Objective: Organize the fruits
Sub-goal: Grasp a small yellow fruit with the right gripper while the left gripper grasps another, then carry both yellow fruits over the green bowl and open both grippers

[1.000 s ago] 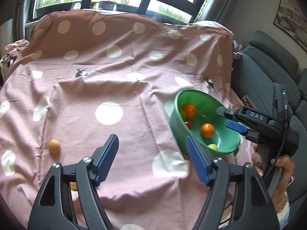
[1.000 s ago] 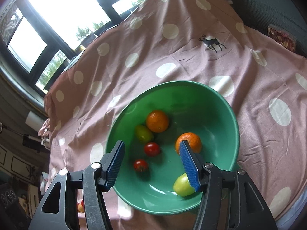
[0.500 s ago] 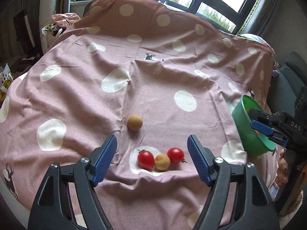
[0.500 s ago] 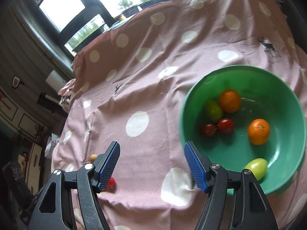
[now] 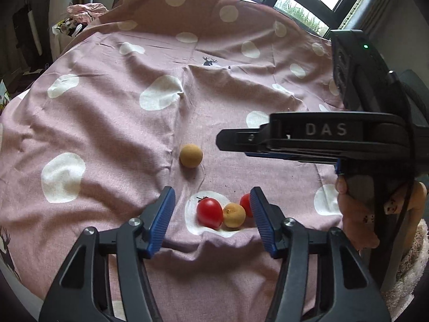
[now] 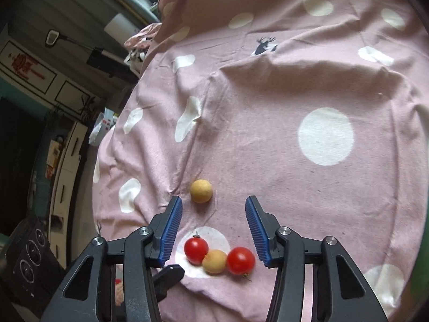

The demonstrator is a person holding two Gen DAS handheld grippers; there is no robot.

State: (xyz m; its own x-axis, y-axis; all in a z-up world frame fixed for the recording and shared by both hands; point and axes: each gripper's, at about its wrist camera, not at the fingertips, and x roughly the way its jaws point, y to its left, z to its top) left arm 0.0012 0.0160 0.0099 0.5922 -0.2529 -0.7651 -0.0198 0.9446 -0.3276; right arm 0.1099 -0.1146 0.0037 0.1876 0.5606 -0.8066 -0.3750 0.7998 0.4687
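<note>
Two red cherry tomatoes (image 5: 209,212) (image 5: 244,204) and a small tan fruit (image 5: 234,215) lie touching in a row on the pink dotted cloth (image 5: 107,123). My left gripper (image 5: 211,214) hovers just before them. Its jaws are closing and the pads touch nothing. A second tan round fruit (image 5: 191,155) lies alone farther back. In the right wrist view my right gripper (image 6: 214,230) hangs above the same row: tomato (image 6: 196,250), tan fruit (image 6: 214,261), tomato (image 6: 240,260). Its jaws are closing too and hold nothing. The lone tan fruit (image 6: 201,191) lies just beyond its tips.
From the side, the right gripper (image 5: 228,142) reaches over the cloth from the right, a hand (image 5: 356,214) on its grip. One black left finger (image 6: 171,271) pokes in at the bottom. The cloth's edge drops off at the left, toward cupboards (image 6: 67,161).
The right gripper swung away from the green bowl to the loose fruits at the cloth's near edge. The left gripper came closer to them. Both pairs of jaws stand narrower than half a second ago.
</note>
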